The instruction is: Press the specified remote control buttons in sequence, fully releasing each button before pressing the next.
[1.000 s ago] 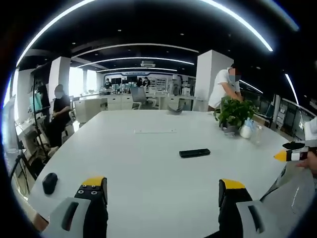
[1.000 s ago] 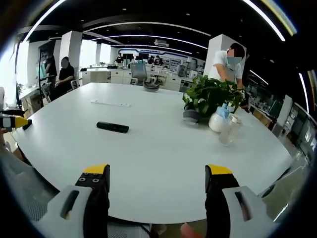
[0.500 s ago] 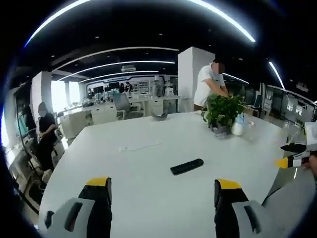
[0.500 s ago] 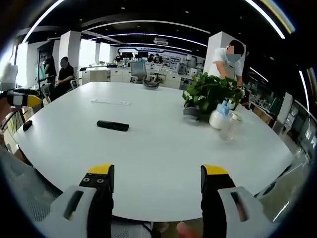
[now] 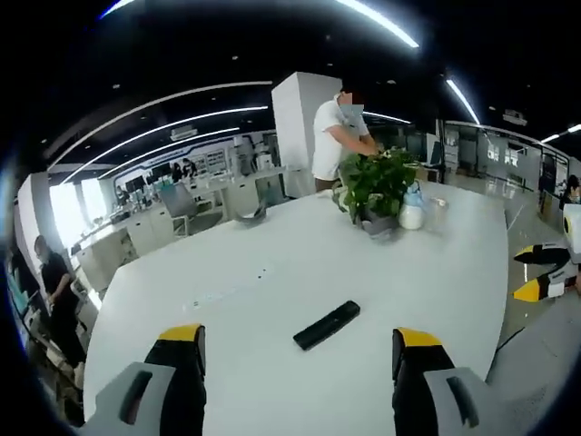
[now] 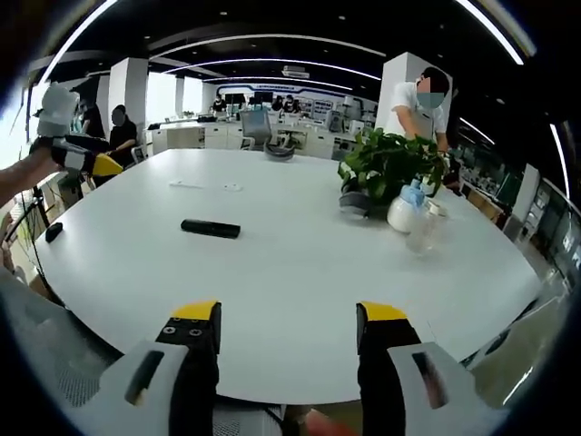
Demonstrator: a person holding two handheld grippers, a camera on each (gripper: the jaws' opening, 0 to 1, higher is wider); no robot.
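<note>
Left gripper: we see two dark jaws with yellow tips and grey moulded bodies, standing wide apart with nothing between them, held above the near edge of the table.
Right gripper: same build, yellow-capped black jaws on grey housings, parted with nothing held; it hangs over the table's near rim.
Table: a large, smooth, matt white top with a rounded outline, mostly bare.
Remote control: a slim, flat, black bar lying flat on the table, ahead of the left gripper and between its jaws' lines of sight; in the right gripper view it lies left of centre, apart from both grippers. We cannot make out its buttons.
Small dark object: a rounded black thing at the table's far left edge in the right gripper view; we cannot tell what it is.
White strip: a thin, pale, flat bar lying beyond the remote control.
Potted plant: bushy green leaves rising out of a low grey pot, farther across the table.
White bottle: rounded, with a blue top, just beside the pot.
Clear glass: transparent, next to the bottle; we cannot tell its contents.
Standing person: white shirt, bent toward the plant behind the table.
</note>
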